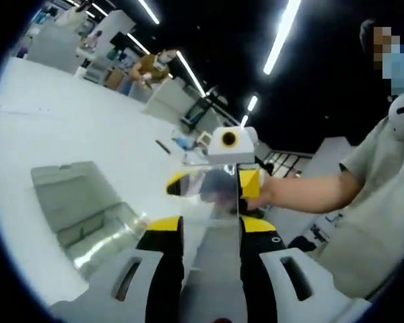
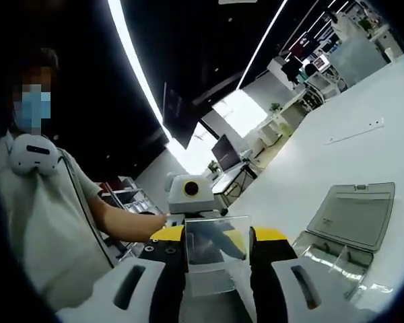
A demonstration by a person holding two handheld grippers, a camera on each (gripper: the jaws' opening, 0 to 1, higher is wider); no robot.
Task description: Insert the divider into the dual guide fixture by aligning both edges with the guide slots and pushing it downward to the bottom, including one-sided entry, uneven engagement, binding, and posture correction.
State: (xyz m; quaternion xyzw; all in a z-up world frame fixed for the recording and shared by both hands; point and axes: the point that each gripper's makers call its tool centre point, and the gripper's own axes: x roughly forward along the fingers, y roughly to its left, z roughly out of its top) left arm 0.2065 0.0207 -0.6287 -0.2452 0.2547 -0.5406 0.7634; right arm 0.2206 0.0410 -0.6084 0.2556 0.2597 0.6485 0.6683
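A clear plastic divider (image 1: 214, 232) runs between my left gripper (image 1: 212, 223) and my right gripper (image 1: 215, 183), which faces it from the far end. Both pairs of yellow-tipped jaws are closed against the divider, one at each end, and it hangs in the air above the white table (image 1: 67, 128). In the right gripper view the divider (image 2: 215, 247) stands as a clear rectangle between my right gripper's (image 2: 217, 237) jaws, with my left gripper (image 2: 188, 225) behind it. The guide fixture (image 1: 87, 208), a grey and clear box, sits on the table to the lower left, and appears as the fixture (image 2: 347, 229) at the right.
A person in a light shirt (image 2: 40, 242) holds both grippers, a forearm (image 1: 310, 192) reaching in from the right. Small items (image 1: 163, 146) lie farther back on the table. A thin strip (image 2: 353, 132) lies on the table beyond the fixture.
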